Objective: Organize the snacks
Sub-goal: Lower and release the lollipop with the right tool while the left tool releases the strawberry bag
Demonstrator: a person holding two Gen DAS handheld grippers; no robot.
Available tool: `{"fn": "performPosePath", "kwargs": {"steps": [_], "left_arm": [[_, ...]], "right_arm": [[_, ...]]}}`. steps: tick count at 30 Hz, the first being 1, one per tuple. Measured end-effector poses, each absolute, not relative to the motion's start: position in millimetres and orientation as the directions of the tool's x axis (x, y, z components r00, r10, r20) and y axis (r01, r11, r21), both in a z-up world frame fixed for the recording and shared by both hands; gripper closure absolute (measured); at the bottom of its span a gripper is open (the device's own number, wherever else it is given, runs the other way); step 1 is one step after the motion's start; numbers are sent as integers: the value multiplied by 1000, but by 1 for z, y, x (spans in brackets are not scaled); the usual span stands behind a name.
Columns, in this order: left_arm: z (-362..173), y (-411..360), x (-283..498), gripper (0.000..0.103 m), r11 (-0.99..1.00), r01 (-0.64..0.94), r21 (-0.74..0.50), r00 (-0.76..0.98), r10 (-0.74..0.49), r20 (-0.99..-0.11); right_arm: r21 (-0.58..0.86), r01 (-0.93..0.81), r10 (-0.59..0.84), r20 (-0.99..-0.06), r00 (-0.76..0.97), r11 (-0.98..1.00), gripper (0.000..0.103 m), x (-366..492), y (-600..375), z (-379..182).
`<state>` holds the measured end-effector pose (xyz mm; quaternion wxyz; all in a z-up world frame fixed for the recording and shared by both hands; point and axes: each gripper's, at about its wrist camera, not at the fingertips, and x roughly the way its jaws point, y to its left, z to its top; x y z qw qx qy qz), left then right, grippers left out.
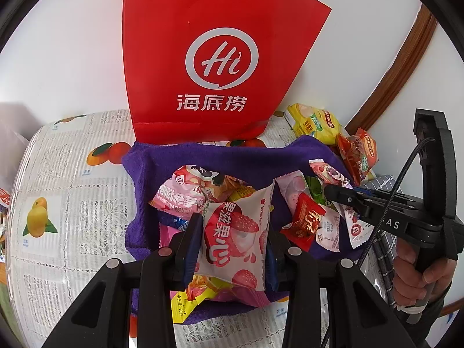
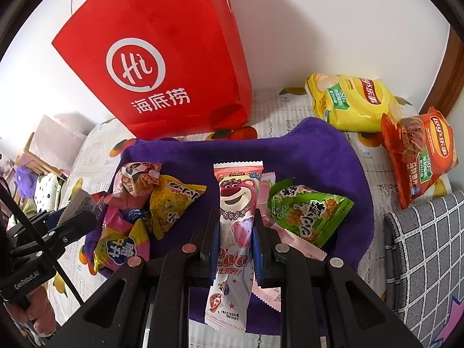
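- Two claws are in use, each clenched on one snack packet.
- Left claw [image 1: 233,239]: its blue pads grip a white lychee-print packet [image 1: 235,240] from both sides, the packet held above the purple cloth [image 1: 220,159].
- Right claw [image 2: 235,243]: it grips a long pink bear-print packet [image 2: 233,232], which stands upright between the fingers over the same cloth.
- Left wrist view only: the right claw seen from outside [image 1: 336,192], its tips reaching in among small packets, among them a red sachet [image 1: 306,219], with a hand [image 1: 414,272] on its handle.
- Right wrist view only: a green packet [image 2: 307,214] and a yellow packet [image 2: 174,206] lying on the cloth, and a grey checked cloth [image 2: 429,246] at the right edge.
- Both views: a red paper bag [image 1: 203,58] standing behind the cloth, a yellow crisp bag [image 2: 353,101] and an orange crisp bag [image 2: 420,150] beside it, all on the fruit-patterned tabletop [image 1: 63,179].
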<state>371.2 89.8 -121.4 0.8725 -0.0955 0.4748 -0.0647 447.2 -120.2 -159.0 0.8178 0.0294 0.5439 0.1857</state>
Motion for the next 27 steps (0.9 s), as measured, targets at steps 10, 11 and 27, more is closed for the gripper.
{"fn": "performPosePath", "kwargs": {"steps": [10, 11, 27], "left_arm": [[-124, 87, 371, 67, 974, 28, -223, 535, -204, -820], [-124, 87, 371, 67, 974, 29, -223, 534, -204, -820], [-131, 75, 372, 67, 978, 47, -203, 522, -197, -830]], "right_arm": [[242, -265, 321, -893, 316, 933, 83, 450, -120, -168], [239, -266, 319, -894, 315, 934, 83, 450, -119, -169], [164, -301, 261, -911, 319, 939, 76, 448, -106, -175]]}}
